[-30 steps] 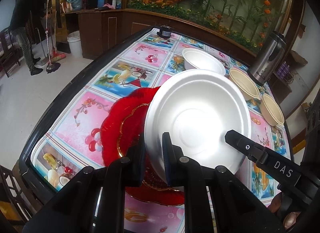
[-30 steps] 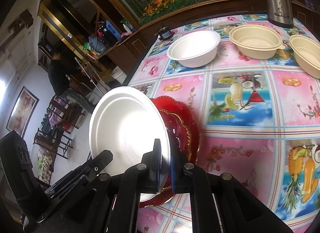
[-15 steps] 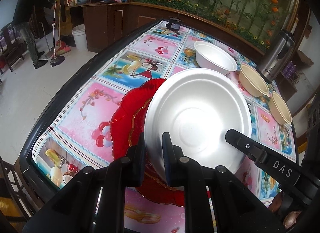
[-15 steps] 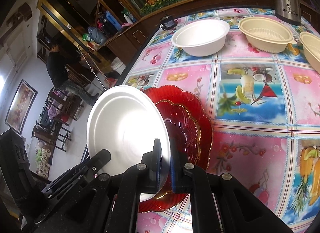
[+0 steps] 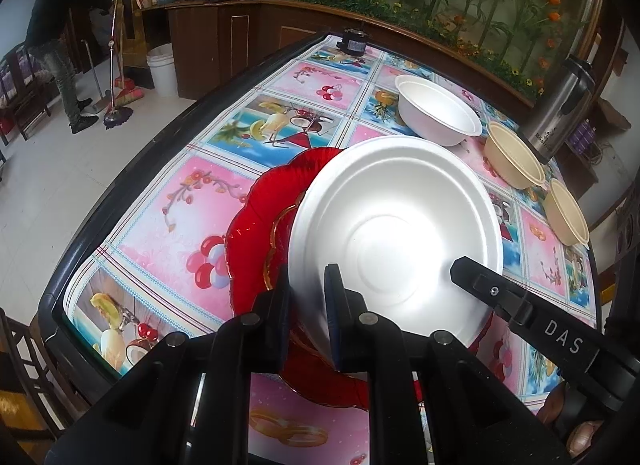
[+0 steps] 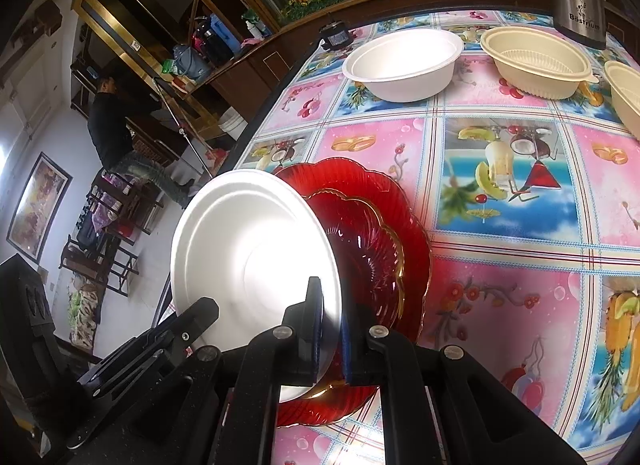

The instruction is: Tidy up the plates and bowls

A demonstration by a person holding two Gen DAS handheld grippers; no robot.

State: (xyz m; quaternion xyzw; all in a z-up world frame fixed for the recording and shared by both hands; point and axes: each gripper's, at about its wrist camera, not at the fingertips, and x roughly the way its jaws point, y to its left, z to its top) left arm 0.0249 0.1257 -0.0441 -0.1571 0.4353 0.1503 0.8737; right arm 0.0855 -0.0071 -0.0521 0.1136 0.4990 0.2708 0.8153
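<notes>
The white plate [image 5: 394, 225] fills the centre of the left wrist view, tilted above two stacked red plates [image 5: 256, 233] on the worktop [image 5: 160, 201]; the left gripper [image 5: 307, 297] pinches its near rim. In the right wrist view the plate sits lower left (edge-on), its rim clamped by the right gripper [image 6: 331, 313]; a white bowl [image 6: 404, 63] stands upper centre.

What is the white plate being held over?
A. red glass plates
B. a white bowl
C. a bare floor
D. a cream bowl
A: the white plate, pinched at its rim by the left gripper and right gripper, hangs tilted above the stacked red glass plates on the table.
</notes>
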